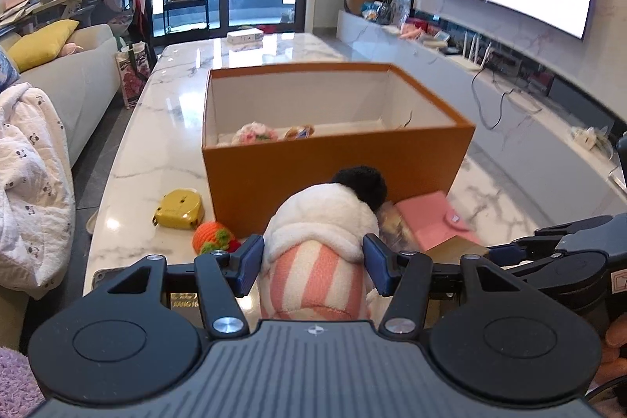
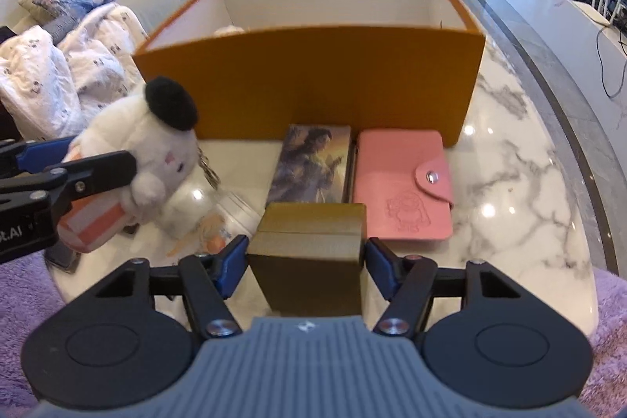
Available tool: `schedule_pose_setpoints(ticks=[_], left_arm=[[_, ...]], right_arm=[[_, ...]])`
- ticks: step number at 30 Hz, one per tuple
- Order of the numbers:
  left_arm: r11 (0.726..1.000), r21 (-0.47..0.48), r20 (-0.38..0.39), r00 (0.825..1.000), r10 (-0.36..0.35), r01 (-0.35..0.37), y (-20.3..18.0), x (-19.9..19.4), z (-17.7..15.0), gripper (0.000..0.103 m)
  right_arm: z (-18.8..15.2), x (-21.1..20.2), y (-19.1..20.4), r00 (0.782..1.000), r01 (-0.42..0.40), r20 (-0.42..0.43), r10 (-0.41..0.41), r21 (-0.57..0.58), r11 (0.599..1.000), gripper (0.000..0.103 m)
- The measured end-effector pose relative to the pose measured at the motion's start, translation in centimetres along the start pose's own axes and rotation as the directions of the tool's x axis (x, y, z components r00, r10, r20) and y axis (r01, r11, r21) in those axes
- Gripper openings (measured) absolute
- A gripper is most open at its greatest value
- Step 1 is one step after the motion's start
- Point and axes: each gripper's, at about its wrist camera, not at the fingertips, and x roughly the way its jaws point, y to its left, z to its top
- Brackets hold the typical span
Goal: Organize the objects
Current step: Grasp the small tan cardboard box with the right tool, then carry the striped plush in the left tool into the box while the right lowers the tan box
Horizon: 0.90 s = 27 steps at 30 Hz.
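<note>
Left jaws around plush toy; right jaws around olive box.

I see the open orange cardboard box on the white marble worktop. Before it, the flat illustrated picture box lies left of the pink snap-button leather wallet. The yellow tape measure sits left of the box.

We hold the left gripper level and pointed forward, its two blue pads pressed against both sides of the plush toy, which sits upright between them. We hold the right gripper just beside it, also pointed forward and angled slightly downward, with its blue pads closed against the side faces of the olive-gold box. In the right wrist view, the left gripper enters from the left edge.
</note>
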Motion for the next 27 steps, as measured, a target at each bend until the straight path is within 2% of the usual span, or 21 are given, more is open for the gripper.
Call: schedule_pose_setpoints(ticks=[8, 14, 21, 27], left_arm=[[0.990, -0.077, 0.087, 0.990, -0.112, 0.119, 0.4, -2.0, 2.8, 0.064], [0.979, -0.095, 0.126, 0.978, -0.168, 0.181, 0.1, -1.4, 6.3, 0.063], [0.975, -0.113, 0.156, 0.972, -0.174, 0.192, -0.1, 0.7, 10.3, 0.063], [0.973, -0.156, 0.150, 0.977, -0.150, 0.173, 0.5, 4.1, 12.9, 0.063]], right_arm=[[2.2, -3.1, -0.7, 0.993, -0.053, 0.106, 0.054, -0.015, 0.998, 0.066], [5.2, -5.1, -2.3, 0.976, -0.083, 0.203, 0.082, -0.004, 0.997, 0.066], [8.9, -5.3, -3.8, 0.958, -0.090, 0.272, 0.093, -0.023, 0.996, 0.066], [12.2, -4.0, -5.8, 0.947, -0.104, 0.304, 0.106, -0.020, 0.994, 0.066]])
